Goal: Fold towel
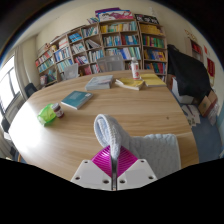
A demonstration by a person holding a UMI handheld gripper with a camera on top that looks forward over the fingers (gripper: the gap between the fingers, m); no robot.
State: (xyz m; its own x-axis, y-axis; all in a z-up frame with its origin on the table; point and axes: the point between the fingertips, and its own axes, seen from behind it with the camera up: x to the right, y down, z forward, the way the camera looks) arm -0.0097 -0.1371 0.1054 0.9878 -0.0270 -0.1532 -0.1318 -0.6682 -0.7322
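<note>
My gripper is shut on a light grey towel. The two magenta pads press together on a pinched fold of the cloth, which rises as a hump just ahead of the fingers. More of the towel lies flat on the wooden table, spreading to the right of the fingers. The part of the towel under the fingers is hidden.
On the table beyond the towel lie a green object, a blue book, stacked books, a yellow book and a pink bottle. A person in dark clothes sits at the right. Bookshelves line the far wall.
</note>
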